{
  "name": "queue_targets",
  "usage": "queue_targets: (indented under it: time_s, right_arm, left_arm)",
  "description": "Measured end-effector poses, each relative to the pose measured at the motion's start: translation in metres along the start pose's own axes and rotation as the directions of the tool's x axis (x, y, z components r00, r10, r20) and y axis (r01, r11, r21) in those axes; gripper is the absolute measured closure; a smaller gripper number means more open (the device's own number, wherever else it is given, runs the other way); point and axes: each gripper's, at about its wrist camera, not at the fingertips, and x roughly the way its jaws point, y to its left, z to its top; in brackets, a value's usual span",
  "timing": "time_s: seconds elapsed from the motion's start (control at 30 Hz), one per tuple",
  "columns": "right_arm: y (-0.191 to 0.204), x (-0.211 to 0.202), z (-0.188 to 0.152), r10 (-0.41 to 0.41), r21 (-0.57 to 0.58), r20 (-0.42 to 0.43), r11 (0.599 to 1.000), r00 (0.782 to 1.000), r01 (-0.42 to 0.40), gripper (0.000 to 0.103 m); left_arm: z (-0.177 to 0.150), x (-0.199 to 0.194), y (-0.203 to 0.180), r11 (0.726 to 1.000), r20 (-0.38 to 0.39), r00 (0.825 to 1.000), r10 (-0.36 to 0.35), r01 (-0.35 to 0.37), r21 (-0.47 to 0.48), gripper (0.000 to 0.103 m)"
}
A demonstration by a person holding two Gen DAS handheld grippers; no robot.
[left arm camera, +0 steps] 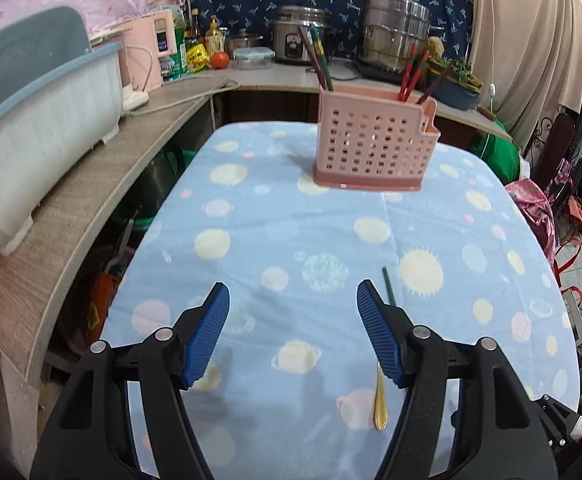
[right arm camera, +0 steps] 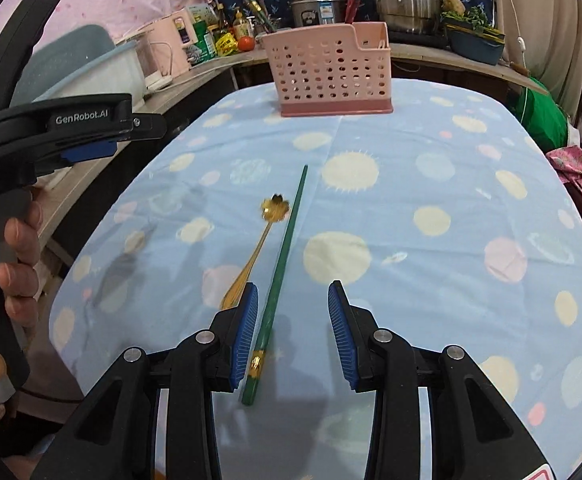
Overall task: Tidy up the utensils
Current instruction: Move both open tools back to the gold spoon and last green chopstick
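A pink perforated utensil caddy (left arm camera: 373, 146) (right arm camera: 329, 70) stands at the far end of the blue patterned tablecloth (left arm camera: 291, 248) (right arm camera: 431, 220), with several chopsticks (left arm camera: 319, 62) standing in it. A green chopstick (right arm camera: 285, 264) (left arm camera: 389, 286) and a gold flower-bowl spoon (right arm camera: 257, 246) (left arm camera: 379, 404) lie loose on the cloth. My right gripper (right arm camera: 293, 330) is open, low over the chopstick's thick end, which lies between its fingers near the left pad. My left gripper (left arm camera: 293, 334) is open and empty above the cloth; it also shows in the right wrist view (right arm camera: 91, 150), at the left.
A wooden counter (left arm camera: 91, 200) runs along the left and back with a white-and-blue dish rack (left arm camera: 31, 132), a pink appliance (left arm camera: 151, 52), bottles, a tomato (left arm camera: 219, 59), a rice cooker (left arm camera: 297, 36) and steel pots (left arm camera: 395, 28). Clothes and bags crowd the right side.
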Motion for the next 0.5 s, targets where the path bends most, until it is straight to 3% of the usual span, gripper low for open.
queue_targets:
  time_s: [0.5]
  right_arm:
    - [0.023, 0.015, -0.029, -0.007, -0.046, -0.054, 0.999, 0.999, 0.004, 0.067]
  left_arm:
    - [-0.048, 0.007, 0.003, 1.000, -0.095, 0.995, 0.007, -0.005, 0.018, 0.040]
